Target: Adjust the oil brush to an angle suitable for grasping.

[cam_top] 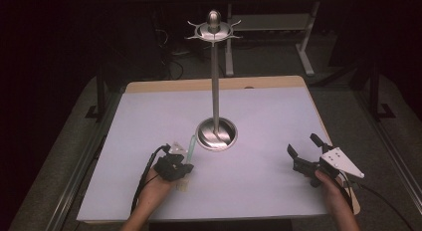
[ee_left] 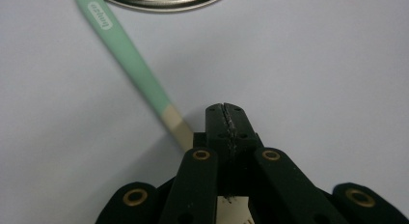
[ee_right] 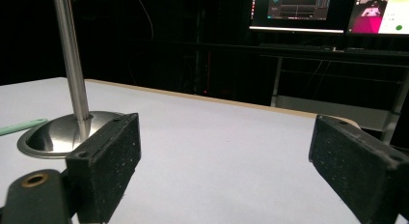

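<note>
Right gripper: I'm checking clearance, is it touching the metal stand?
Apart. High view shows bare table between the right gripper and the metal stand.

spatula (ee_left: 130, 57) head hidden under left tongs (ee_left: 225, 119)

I'm looking into a dark room where light falls mostly on the white table (cam_top: 149, 136) with its wooden edge. Grey carpet (cam_top: 64, 156) surrounds it. Beyond stands a pale-legged desk (cam_top: 303, 47), and two lit monitors (ee_right: 299, 9) glow on a dark bench behind.
</note>
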`<state>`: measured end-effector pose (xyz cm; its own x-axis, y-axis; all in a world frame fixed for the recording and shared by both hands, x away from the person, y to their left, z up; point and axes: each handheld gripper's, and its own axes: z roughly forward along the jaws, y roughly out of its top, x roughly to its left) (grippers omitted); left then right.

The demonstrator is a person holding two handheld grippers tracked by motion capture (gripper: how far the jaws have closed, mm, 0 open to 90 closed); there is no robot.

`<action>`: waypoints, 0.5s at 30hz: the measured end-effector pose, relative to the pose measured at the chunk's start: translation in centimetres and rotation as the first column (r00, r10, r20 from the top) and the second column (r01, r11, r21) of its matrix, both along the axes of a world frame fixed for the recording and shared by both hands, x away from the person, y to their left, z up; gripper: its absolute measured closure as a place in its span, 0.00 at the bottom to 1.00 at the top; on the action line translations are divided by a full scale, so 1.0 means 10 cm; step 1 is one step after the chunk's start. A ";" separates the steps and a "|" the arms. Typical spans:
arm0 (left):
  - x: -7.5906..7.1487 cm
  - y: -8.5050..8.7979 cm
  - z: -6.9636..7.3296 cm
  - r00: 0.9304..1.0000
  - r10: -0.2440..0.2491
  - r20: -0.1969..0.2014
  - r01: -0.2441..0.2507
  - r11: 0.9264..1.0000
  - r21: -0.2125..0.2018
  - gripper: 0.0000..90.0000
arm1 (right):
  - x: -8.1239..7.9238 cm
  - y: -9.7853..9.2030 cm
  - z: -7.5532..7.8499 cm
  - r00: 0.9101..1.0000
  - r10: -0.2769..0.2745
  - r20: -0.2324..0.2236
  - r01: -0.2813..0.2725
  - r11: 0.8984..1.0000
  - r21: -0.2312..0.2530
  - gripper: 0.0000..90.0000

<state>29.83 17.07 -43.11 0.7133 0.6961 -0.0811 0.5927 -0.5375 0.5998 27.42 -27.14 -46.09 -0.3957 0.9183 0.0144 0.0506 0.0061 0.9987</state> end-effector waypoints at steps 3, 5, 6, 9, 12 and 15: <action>0.00 0.00 -0.02 1.000 0.008 -0.011 -0.008 1.000 0.001 1.00 | 0.00 0.00 0.00 1.000 0.001 -0.003 -0.001 1.000 0.005 0.12; -0.01 -0.01 -0.01 1.000 0.018 -0.011 -0.018 1.000 0.008 1.00 | 0.00 0.00 0.00 1.000 0.000 0.002 0.000 1.000 0.006 0.12; -0.01 -0.01 -0.01 1.000 0.018 -0.011 -0.018 1.000 0.008 1.00 | 0.00 0.00 0.00 1.000 0.000 0.002 0.000 1.000 0.006 0.12; -0.03 -0.03 0.01 1.000 0.016 0.009 -0.016 0.998 0.063 1.00 | 0.00 0.00 0.00 1.000 0.000 0.001 0.000 1.000 0.005 0.12; -0.03 -0.02 0.02 1.000 0.028 0.011 -0.029 0.996 0.079 1.00 | 0.00 0.00 0.00 1.000 0.000 0.002 0.000 1.000 0.006 0.12; -0.01 0.05 0.02 0.999 0.047 0.014 -0.048 0.995 0.092 1.00 | 0.00 0.00 0.00 1.000 0.001 0.001 -0.001 1.000 0.002 0.12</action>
